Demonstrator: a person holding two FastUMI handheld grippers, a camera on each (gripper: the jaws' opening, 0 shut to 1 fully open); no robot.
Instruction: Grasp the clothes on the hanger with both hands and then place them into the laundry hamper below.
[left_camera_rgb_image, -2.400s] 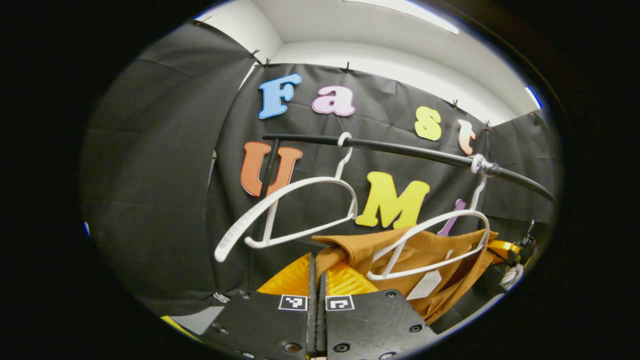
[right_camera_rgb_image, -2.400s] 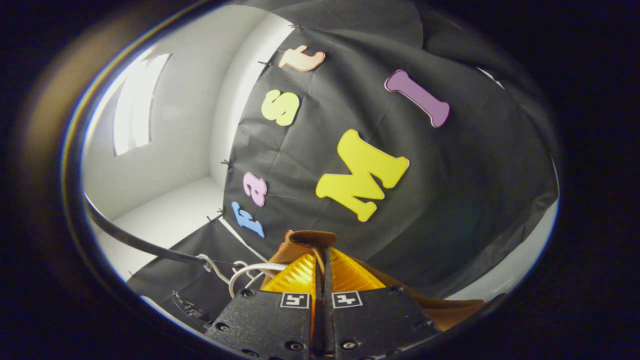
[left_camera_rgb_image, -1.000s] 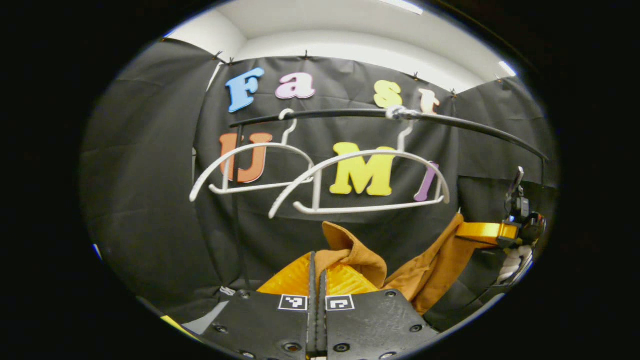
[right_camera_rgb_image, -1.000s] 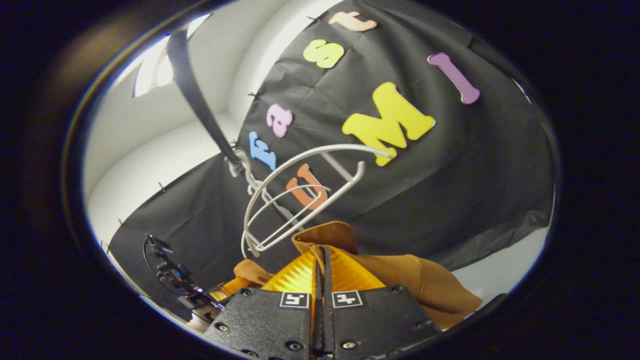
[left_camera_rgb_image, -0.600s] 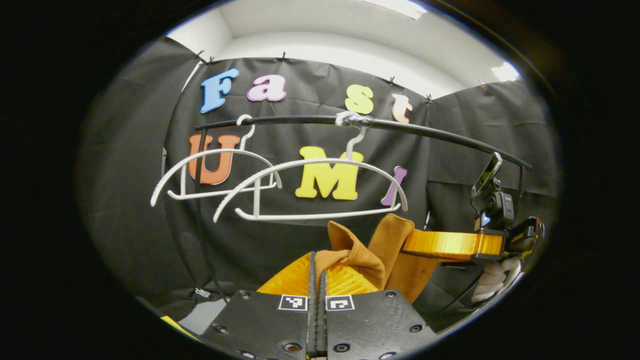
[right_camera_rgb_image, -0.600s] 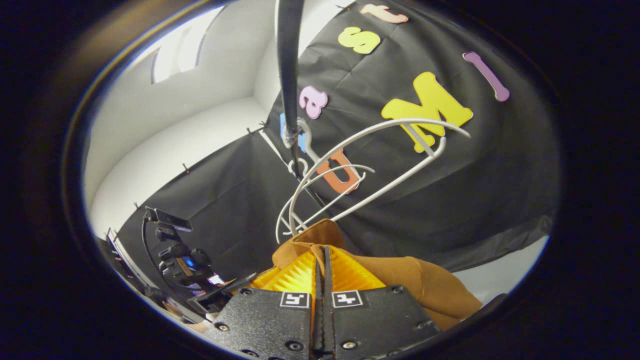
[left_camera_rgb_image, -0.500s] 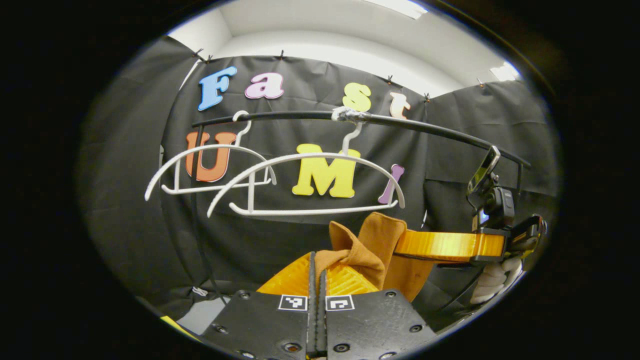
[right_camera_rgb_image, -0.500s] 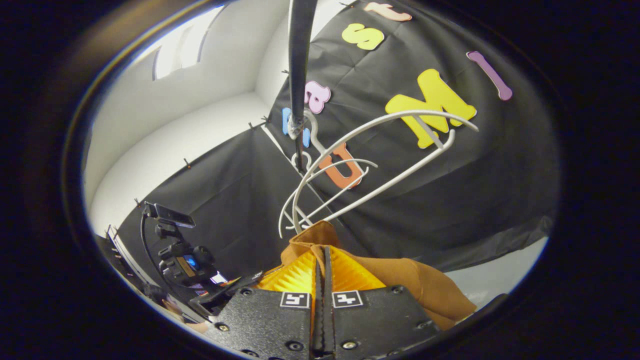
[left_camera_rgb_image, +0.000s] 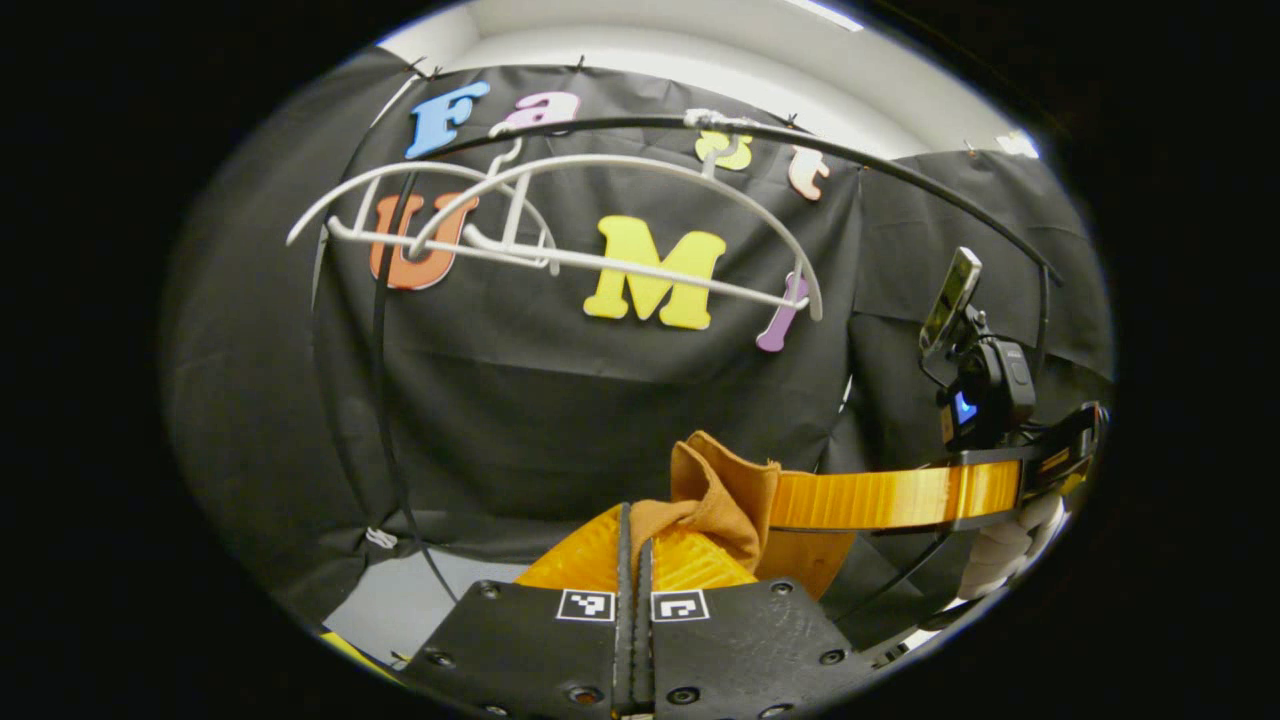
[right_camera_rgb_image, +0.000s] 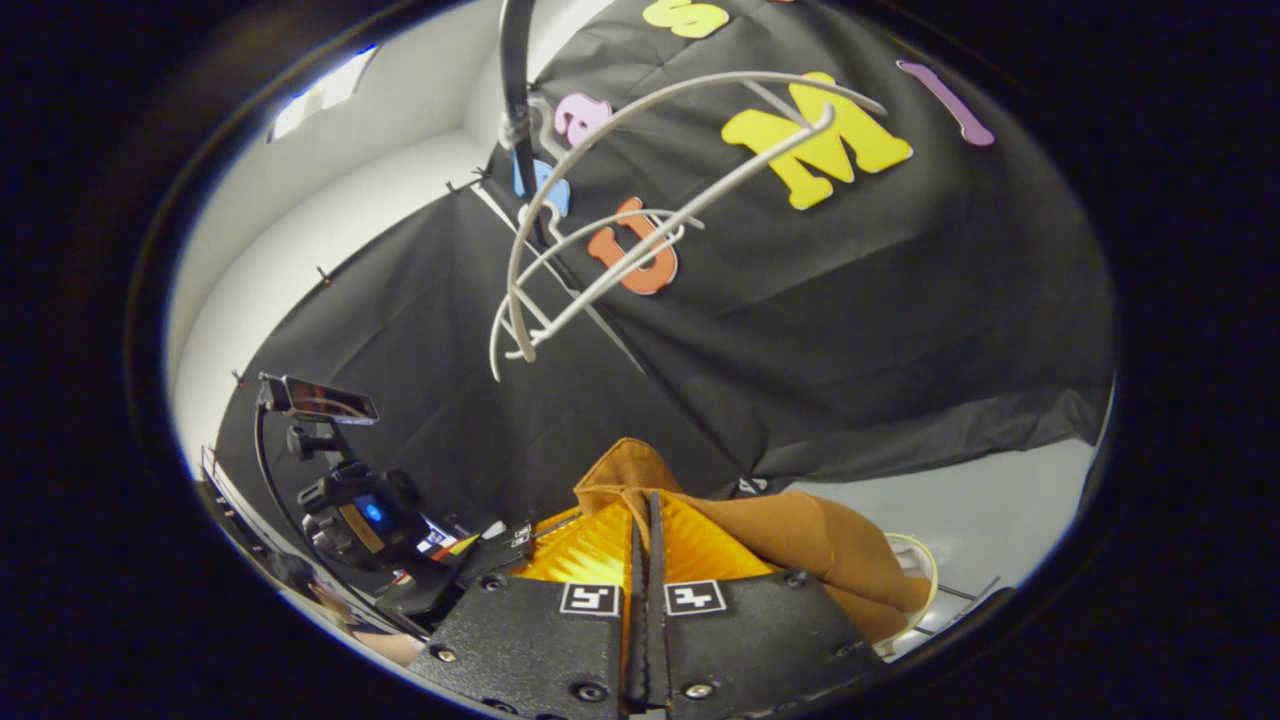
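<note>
The brown garment (left_camera_rgb_image: 722, 486) hangs free below two bare white hangers (left_camera_rgb_image: 640, 270) on the black rail (left_camera_rgb_image: 900, 170). My left gripper (left_camera_rgb_image: 633, 520) is shut on a folded edge of it at the bottom of the left gripper view. To the right, my right gripper (left_camera_rgb_image: 785, 500) reaches in sideways, held by a gloved hand (left_camera_rgb_image: 1000, 550), and pinches the same cloth. In the right gripper view, my right gripper (right_camera_rgb_image: 645, 520) is shut on the garment (right_camera_rgb_image: 800, 540), which drapes right over a pale round hamper rim (right_camera_rgb_image: 925, 585). The hangers (right_camera_rgb_image: 640, 130) are high above.
The black cloth wall stands close behind the rail. A vertical black stand pole (left_camera_rgb_image: 380, 330) runs down at the left. A phone and camera mount (left_camera_rgb_image: 975, 370) rides on the right gripper; a similar mount (right_camera_rgb_image: 345, 490) sits at lower left. Pale floor (right_camera_rgb_image: 1010, 520) lies beyond.
The garment has come off the hanger, which now hangs bare. Both grippers have dropped with the cloth, so rail and hangers sit higher in view, and the hamper rim has appeared.
</note>
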